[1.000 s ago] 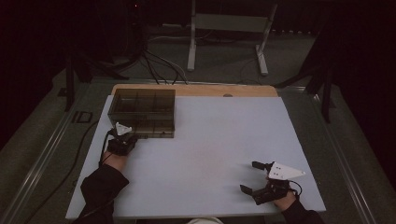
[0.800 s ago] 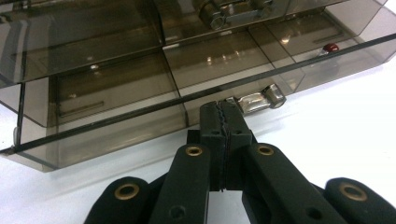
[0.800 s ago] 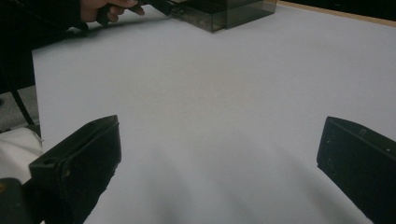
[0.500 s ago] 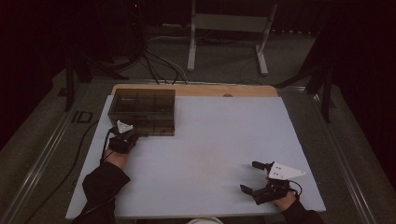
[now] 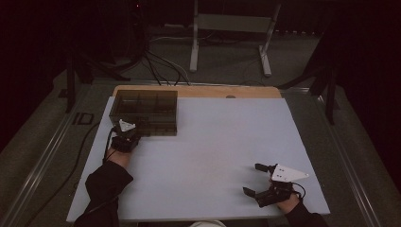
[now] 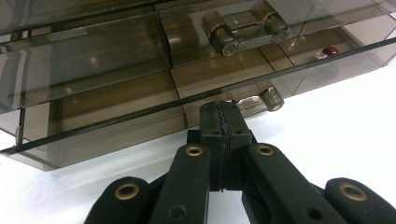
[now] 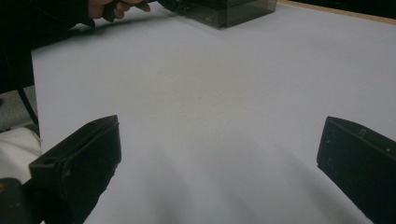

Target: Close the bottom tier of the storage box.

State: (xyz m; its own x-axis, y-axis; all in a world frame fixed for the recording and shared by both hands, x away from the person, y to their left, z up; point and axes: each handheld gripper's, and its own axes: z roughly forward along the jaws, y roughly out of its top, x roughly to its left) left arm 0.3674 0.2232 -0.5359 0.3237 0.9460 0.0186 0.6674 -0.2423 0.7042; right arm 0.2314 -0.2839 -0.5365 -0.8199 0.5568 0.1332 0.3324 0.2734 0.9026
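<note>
Left gripper (image 6: 223, 122) pinched together at smoky box (image 5: 144, 111) — right gripper (image 5: 256, 178) agape on white tabletop (image 5: 213, 151).

— Quick tally: what's on the white table (image 5: 203, 156)?
— One smoky clear compartment box (image 5: 145, 111), sitting at the table's far left corner. Just the one.
— And the grippers?
— Two. The left gripper (image 5: 126, 138) is at the box's near edge, and the right gripper (image 5: 257, 179) is by the table's near right corner.
— Anything inside the box?
— In the left gripper view, one small dark red piece (image 6: 330, 50) sits in a compartment, and I count two latch knuckles (image 6: 243, 25) on the lid. Compartments: too murky to count.
— Hands?
— Two, one per gripper.
</note>
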